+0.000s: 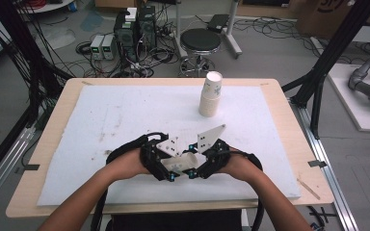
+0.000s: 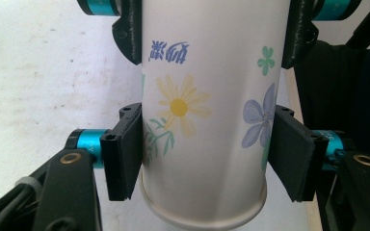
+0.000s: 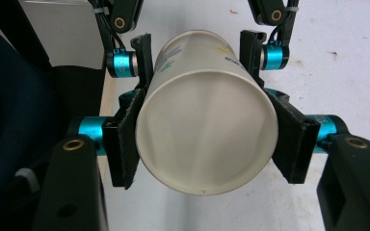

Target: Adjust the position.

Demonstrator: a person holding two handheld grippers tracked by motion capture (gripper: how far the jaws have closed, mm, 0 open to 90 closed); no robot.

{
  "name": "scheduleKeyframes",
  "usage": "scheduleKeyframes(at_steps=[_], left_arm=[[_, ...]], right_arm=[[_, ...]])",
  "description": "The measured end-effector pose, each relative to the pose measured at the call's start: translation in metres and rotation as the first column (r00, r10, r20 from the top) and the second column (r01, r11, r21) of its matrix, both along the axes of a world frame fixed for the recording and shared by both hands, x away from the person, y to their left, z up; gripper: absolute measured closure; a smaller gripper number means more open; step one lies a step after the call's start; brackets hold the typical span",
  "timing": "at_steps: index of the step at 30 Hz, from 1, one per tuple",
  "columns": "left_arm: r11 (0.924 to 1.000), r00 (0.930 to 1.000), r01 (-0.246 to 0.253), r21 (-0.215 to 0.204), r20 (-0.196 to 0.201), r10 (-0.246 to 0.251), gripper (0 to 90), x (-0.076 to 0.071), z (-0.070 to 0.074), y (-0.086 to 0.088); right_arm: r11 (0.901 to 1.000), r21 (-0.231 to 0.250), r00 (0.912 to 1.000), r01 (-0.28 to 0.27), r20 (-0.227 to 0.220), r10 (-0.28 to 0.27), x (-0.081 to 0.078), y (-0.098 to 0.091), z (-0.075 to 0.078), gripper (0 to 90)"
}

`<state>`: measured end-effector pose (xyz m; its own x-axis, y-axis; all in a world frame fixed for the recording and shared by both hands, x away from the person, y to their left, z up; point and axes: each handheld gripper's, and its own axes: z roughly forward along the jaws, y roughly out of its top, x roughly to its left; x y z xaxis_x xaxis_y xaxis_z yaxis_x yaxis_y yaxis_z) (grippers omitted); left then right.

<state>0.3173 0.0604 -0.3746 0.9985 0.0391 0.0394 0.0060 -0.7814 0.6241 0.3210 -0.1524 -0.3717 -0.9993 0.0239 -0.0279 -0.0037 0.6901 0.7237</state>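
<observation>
A white paper cup (image 1: 184, 162) printed with flowers lies level above the white mat, held between both grippers near the table's front edge. My left gripper (image 1: 171, 167) is shut on one end; in the left gripper view its pads (image 2: 125, 154) press the cup's (image 2: 207, 96) sides. From the other side my right gripper (image 1: 201, 166) grips the opposite end, and in the right gripper view its pads (image 3: 289, 139) squeeze the cup (image 3: 204, 159) left and right. Each gripper view also shows the other gripper's jaws farther along the cup.
A stack of paper cups (image 1: 210, 95) stands upright toward the back of the white mat (image 1: 125, 115), right of centre. The wooden table rim (image 1: 289, 125) frames the mat. Beyond it the floor holds a stool (image 1: 200, 42), boxes and cables.
</observation>
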Motion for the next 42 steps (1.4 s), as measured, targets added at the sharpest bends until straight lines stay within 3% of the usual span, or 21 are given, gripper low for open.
scheduleKeyframes(at_steps=[1, 5, 7, 8, 10, 13, 18, 21, 25, 31, 34, 40, 42], left_arm=[[1.0000, 1.0000, 0.006, -0.003, 0.006, -0.006, 33.0, 0.001, 0.000, 0.001], [0.9941, 0.9996, -0.027, -0.105, 0.000, 0.027, 22.0, 0.001, -0.005, 0.008], [0.9846, 0.9992, -0.041, -0.170, -0.005, 0.040, 18.9, 0.001, -0.006, 0.015], [0.9762, 0.9986, -0.053, -0.210, -0.017, 0.050, 18.7, 0.000, -0.007, 0.019], [0.9652, 0.9979, -0.064, -0.254, -0.025, 0.060, 18.7, 0.000, -0.009, 0.026], [0.9398, 0.9944, -0.105, -0.325, -0.040, 0.097, 18.7, -0.001, -0.012, 0.037], [0.8731, 0.9850, -0.173, -0.456, -0.088, 0.149, 18.3, -0.005, -0.019, 0.050], [0.8389, 0.9811, -0.194, -0.509, -0.104, 0.163, 18.4, -0.007, -0.023, 0.055], [0.8091, 0.9784, -0.207, -0.550, -0.116, 0.171, 18.4, -0.009, -0.028, 0.058], [0.7659, 0.9768, -0.214, -0.606, -0.128, 0.172, 18.3, -0.011, -0.032, 0.057], [0.7539, 0.9770, -0.213, -0.621, -0.135, 0.165, 18.3, -0.012, -0.034, 0.054], [0.7530, 0.9800, -0.199, -0.627, -0.133, 0.148, 18.4, -0.013, -0.035, 0.050], [0.7459, 0.9807, -0.195, -0.637, -0.137, 0.139, 18.3, -0.014, -0.035, 0.049]], right_arm=[[1.0000, -0.003, 1.0000, 0.000, -0.005, 0.000, 0.000, 0.000, 0.000, 37.4], [1.0000, 0.004, 1.0000, 0.005, 0.004, -0.005, 0.001, -0.003, 0.001, 37.4], [0.9999, 0.007, 0.9999, 0.011, -0.005, -0.011, 0.001, -0.006, 0.001, 37.4], [0.9999, 0.010, 0.9999, 0.011, -0.003, -0.011, 0.001, -0.007, 0.001, 37.4], [0.9996, 0.017, 0.9998, 0.022, -0.003, -0.022, 0.002, -0.010, 0.002, 37.4], [0.9990, 0.030, 0.9994, 0.034, -0.007, -0.034, 0.002, -0.015, 0.001, 37.3], [0.9955, 0.074, 0.9981, 0.059, -0.021, -0.057, -0.001, -0.024, -0.003, 37.3], [0.9903, 0.113, 0.9966, 0.081, -0.024, -0.079, -0.004, -0.032, -0.007, 37.2], [0.9790, 0.179, 0.9951, 0.098, -0.032, -0.094, -0.009, -0.041, -0.014, 37.2], [0.9538, 0.274, 0.9924, 0.122, -0.044, -0.115, -0.017, -0.052, -0.023, 37.2], [0.9459, 0.302, 0.9928, 0.119, -0.040, -0.113, -0.019, -0.056, -0.025, 37.2], [0.9364, 0.329, 0.9926, 0.122, -0.043, -0.114, -0.019, -0.060, -0.022, 37.2], [0.9370, 0.328, 0.9928, 0.119, -0.043, -0.111, -0.019, -0.061, -0.022, 37.2]])
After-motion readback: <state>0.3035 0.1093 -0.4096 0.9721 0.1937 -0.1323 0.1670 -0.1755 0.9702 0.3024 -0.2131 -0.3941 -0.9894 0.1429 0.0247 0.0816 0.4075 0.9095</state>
